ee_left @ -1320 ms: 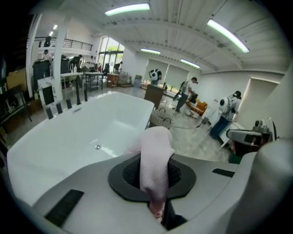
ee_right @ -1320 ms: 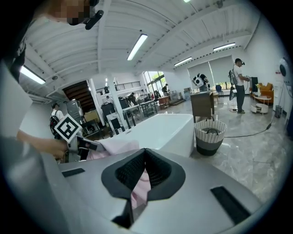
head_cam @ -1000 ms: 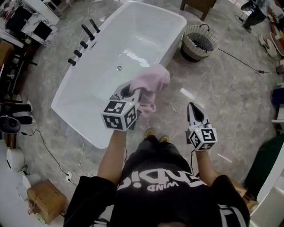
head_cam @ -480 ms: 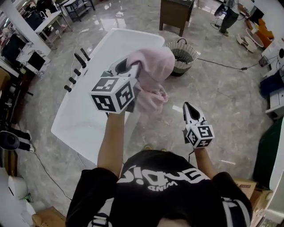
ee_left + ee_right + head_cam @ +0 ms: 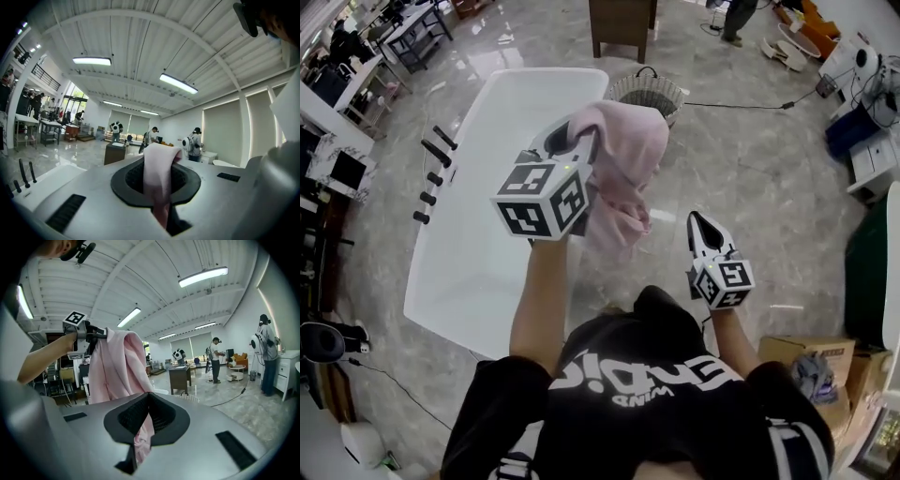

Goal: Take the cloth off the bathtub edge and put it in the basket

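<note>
Grey marble floor [image 5: 750, 187] is seen around the white bathtub [image 5: 487, 234], which has shifted leftward in the head view since the earlier frame. The wicker basket [image 5: 649, 92] is now found just behind the pink cloth [image 5: 623, 159], which is kept clamped and lifted in the left gripper [image 5: 572, 141]. The right gripper [image 5: 701, 225] is held closed and empty.

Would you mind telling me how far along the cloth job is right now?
Done: the cloth is off the bathtub edge. In hand: the left claw is shut on it, holding it up in the air. Left: carrying it to the basket beyond the tub's far end and letting go.
</note>
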The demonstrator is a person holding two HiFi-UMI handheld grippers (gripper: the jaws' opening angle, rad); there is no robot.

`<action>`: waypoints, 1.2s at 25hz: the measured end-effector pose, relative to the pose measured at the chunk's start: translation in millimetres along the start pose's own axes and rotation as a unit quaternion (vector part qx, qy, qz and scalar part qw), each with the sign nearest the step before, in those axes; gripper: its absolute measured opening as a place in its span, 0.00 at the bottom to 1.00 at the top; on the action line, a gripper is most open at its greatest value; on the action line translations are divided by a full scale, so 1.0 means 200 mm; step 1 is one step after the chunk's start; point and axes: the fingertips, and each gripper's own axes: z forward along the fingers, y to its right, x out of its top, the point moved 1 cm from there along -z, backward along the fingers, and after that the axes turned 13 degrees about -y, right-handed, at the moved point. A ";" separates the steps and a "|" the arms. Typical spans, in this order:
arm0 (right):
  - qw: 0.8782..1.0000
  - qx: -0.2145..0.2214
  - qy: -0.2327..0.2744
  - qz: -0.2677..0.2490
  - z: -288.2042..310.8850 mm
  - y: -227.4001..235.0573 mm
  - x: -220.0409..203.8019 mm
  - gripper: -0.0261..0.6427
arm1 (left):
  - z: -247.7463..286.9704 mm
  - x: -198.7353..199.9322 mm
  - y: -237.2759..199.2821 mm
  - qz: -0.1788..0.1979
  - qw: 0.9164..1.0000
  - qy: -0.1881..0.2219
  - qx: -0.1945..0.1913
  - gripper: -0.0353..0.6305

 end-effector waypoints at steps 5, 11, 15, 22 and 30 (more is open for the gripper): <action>1.000 -0.016 -0.002 0.011 0.06 0.01 -0.01 0.06 | 0.08 -0.03 -0.02 0.006 1.000 -0.005 -0.014 0.11; 0.999 -0.027 -0.003 0.025 0.24 0.13 0.05 0.06 | 0.29 -0.02 -0.07 0.012 0.999 -0.016 -0.026 0.11; 0.999 -0.026 -0.003 0.028 0.44 0.23 0.13 0.06 | 0.47 0.04 -0.16 0.015 0.999 -0.011 -0.028 0.11; 1.000 -0.019 -0.009 0.023 0.79 0.62 0.39 0.06 | 0.95 0.33 -0.25 0.021 1.000 0.002 -0.020 0.11; 1.000 -0.009 0.002 0.012 1.15 1.07 0.73 0.06 | 1.46 0.66 -0.40 0.022 0.999 0.026 0.001 0.11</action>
